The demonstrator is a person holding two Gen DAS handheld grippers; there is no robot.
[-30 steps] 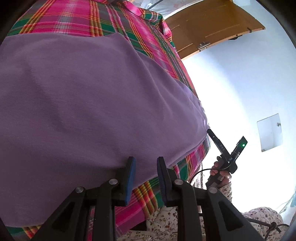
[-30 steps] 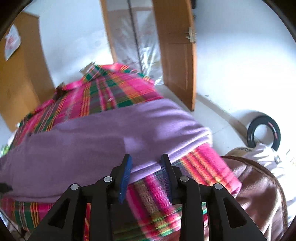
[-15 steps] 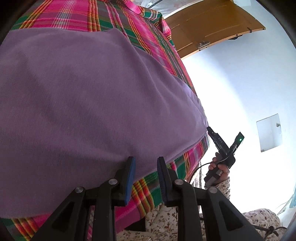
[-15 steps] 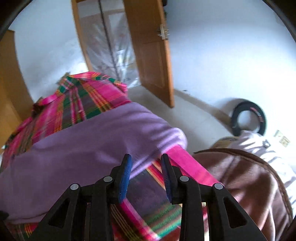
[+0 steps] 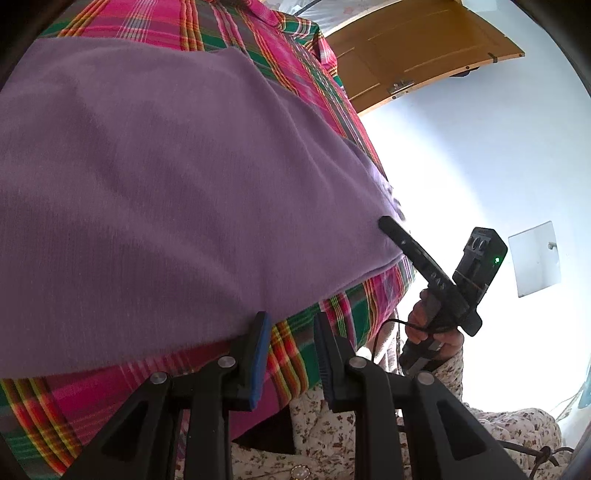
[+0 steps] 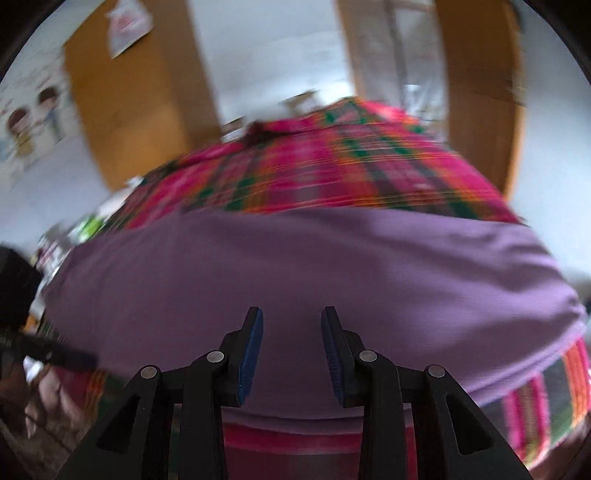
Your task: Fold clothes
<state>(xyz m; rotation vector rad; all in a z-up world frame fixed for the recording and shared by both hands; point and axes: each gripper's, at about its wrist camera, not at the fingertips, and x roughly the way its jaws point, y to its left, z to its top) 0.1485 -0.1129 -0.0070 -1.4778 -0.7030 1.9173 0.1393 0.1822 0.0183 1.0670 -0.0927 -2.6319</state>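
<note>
Both the left tool and the right tool hang with jaws parted and empty over the near edge of the purple garment, which lies spread across the pink plaid cloth, a wooden door beyond.

Black left gripper with blue-padded jaws and silver screws; the person wears a cream floral sleeve.

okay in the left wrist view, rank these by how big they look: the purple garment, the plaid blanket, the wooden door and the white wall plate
1. purple garment, fills most of the frame
2. plaid blanket, partly covered by the garment
3. wooden door
4. white wall plate

This ranks apparent size only: the fisheye enlarges the near cloth.
</note>
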